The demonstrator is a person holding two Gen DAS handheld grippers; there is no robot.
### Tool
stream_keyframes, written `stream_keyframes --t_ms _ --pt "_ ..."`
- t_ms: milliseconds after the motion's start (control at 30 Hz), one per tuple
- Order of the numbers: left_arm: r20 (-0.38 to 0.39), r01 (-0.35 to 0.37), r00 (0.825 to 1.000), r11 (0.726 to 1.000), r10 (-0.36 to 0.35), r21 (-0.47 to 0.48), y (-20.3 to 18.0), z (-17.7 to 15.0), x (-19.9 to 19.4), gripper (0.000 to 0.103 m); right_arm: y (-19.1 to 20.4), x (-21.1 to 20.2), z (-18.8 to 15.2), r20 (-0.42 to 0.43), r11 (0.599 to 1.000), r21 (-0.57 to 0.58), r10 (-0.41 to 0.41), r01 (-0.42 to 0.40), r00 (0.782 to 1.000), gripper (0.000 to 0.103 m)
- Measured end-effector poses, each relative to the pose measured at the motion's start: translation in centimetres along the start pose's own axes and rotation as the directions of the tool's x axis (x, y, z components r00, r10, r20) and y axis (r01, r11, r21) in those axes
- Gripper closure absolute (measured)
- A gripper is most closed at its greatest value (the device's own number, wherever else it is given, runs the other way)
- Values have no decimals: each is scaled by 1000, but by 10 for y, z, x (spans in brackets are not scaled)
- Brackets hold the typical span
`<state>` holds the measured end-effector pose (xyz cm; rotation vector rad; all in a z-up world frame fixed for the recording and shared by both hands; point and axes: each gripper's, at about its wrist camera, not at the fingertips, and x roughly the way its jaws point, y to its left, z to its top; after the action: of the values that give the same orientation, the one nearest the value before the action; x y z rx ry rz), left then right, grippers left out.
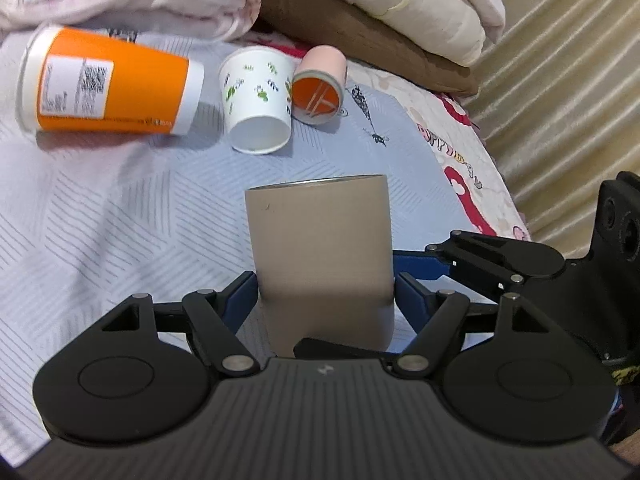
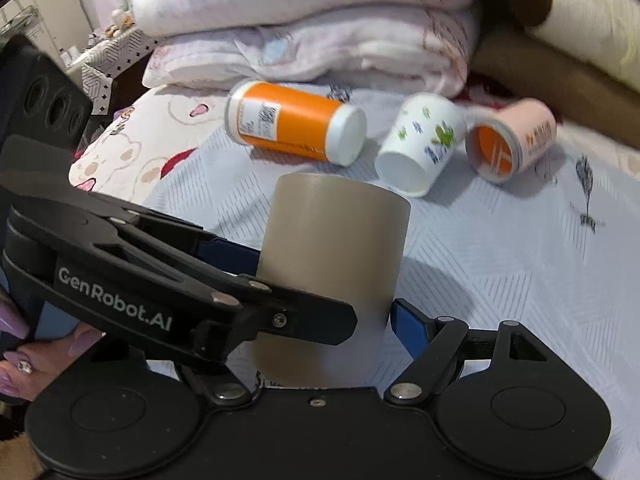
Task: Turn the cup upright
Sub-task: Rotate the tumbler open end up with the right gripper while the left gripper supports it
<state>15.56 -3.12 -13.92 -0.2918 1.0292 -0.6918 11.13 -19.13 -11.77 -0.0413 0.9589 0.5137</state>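
A tan metal cup (image 1: 320,252) stands upright on the bed between both grippers; it also shows in the right wrist view (image 2: 332,256). My left gripper (image 1: 325,294) has its blue pads against the cup's lower sides. My right gripper (image 2: 320,316) also closes on the cup's base, and its left finger is hidden behind the left gripper's body. Farther back lie three cups on their sides: a big orange cup (image 1: 108,84), a white patterned paper cup (image 1: 256,100) and a small pink cup with an orange inside (image 1: 320,84).
The grey-blue patterned bedsheet (image 1: 120,200) covers the bed. Folded quilts and pillows (image 2: 312,20) are stacked at the back. The bed edge and a beige curtain (image 1: 560,100) are at the right. The right gripper's body (image 1: 500,260) reaches in from the right.
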Motion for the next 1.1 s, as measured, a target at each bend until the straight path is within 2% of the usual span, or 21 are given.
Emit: stream_keyframes --t_ms 167,233,400,567,700,767,967,1100 --pt "57 -50 997 996 46 72 -10 -2 -8 30 16 3 -6 67 990 -123 -62 70 996 20" --pt "81 -71 995 992 62 107 -16 -3 -11 30 17 6 -8 84 988 -131 -74 84 994 21" --pt "155 -134 982 973 106 187 -29 -7 -15 30 11 5 -16 191 988 -132 -54 80 980 21" --pt "234 -164 966 957 106 240 -34 -10 -15 30 16 7 -21 290 961 -224 -90 159 953 21" --pt "282 -158 956 957 86 244 -35 -9 -13 30 20 11 -25 384 894 -345 -142 284 912 21" --pt "291 -151 954 959 78 239 -33 -7 -9 30 16 12 -26 410 879 -368 -139 302 902 21" --pt "303 -209 945 939 122 274 -38 -7 15 30 1 24 -25 421 873 -369 -150 320 895 21" --pt "295 -219 946 933 132 285 -38 -13 24 30 -7 31 -26 381 913 -308 -140 268 914 21"
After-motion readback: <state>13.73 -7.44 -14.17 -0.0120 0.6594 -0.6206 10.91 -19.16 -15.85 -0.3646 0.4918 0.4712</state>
